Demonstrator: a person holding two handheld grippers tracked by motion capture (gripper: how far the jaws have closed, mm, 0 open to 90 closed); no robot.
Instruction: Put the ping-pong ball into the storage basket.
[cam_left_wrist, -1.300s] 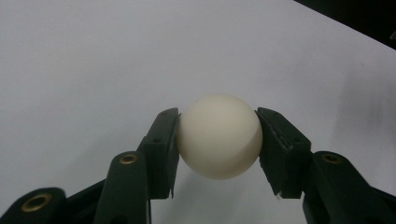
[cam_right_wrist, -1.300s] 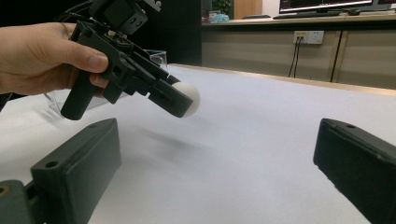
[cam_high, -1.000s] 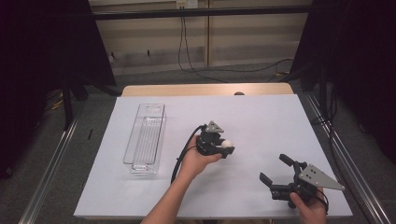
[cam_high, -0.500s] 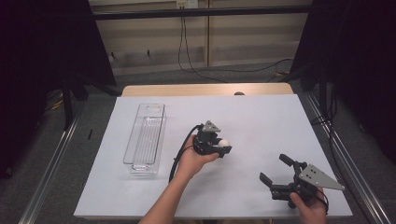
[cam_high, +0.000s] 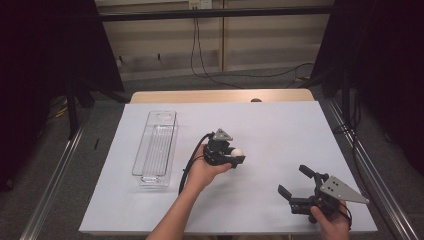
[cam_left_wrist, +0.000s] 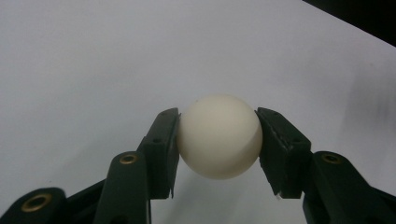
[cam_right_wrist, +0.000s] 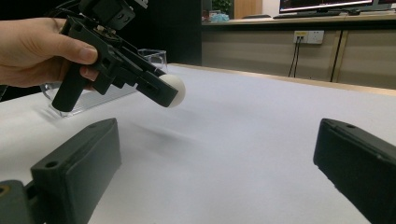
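Left gripper (cam_high: 235, 156) grips a white ball (cam_left_wrist: 219, 136) above mid-table (cam_high: 280, 130); right gripper (cam_high: 296, 186) rests near-right, jaws wide apart; clear tray (cam_high: 156, 147) sits left

You are working in a lab or test room: your bench (cam_high: 280, 125) is covered in plain white sheet, black curtains (cam_high: 45, 60) hang on both sides, cables (cam_high: 235, 75) trail across grey carpet, and monitors (cam_right_wrist: 327, 4) sit on a wooden counter behind.
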